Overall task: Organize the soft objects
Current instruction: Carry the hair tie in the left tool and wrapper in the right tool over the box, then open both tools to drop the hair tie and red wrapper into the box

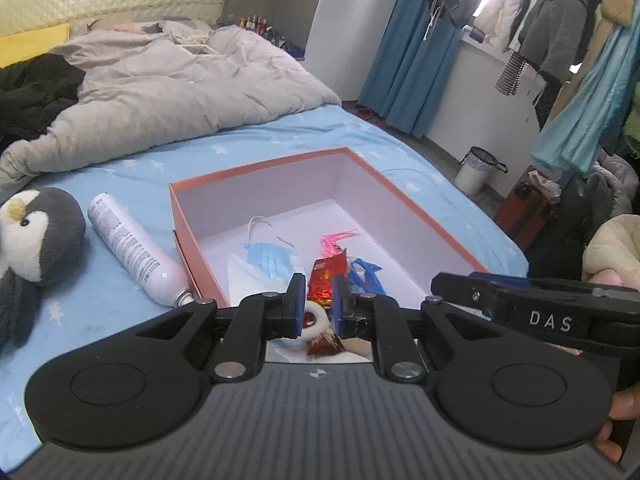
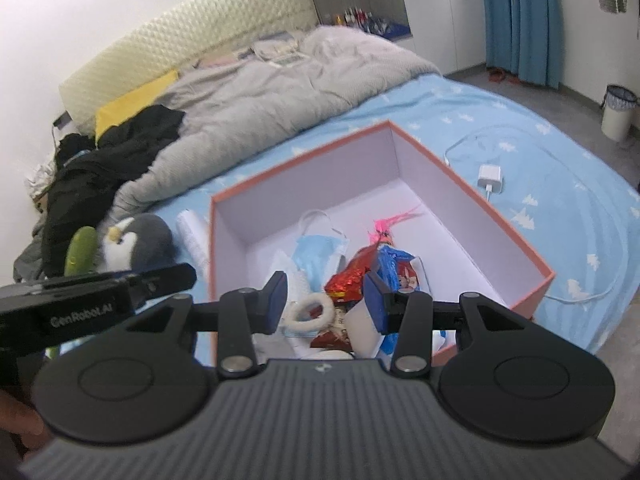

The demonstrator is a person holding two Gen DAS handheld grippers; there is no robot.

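An orange box (image 1: 276,165) with a white inside stands open on the blue bed; it also shows in the right wrist view (image 2: 500,216). In it lie a blue face mask (image 1: 270,258), a red foil packet (image 1: 326,276), a pink feathery item (image 1: 334,240), a blue wrapper (image 2: 394,262) and a white fluffy ring (image 2: 312,312). A penguin plush (image 1: 36,236) lies left of the box, also in the right wrist view (image 2: 138,242). My left gripper (image 1: 316,300) hovers over the box's near end, jaws narrowly apart, holding nothing. My right gripper (image 2: 326,300) is open above the ring.
A white spray can (image 1: 136,250) lies between the plush and the box. A grey duvet (image 1: 168,80) and black clothes (image 2: 104,160) cover the bed's far half. A white charger and cable (image 2: 490,178) lie right of the box. A bin (image 1: 476,170) stands on the floor.
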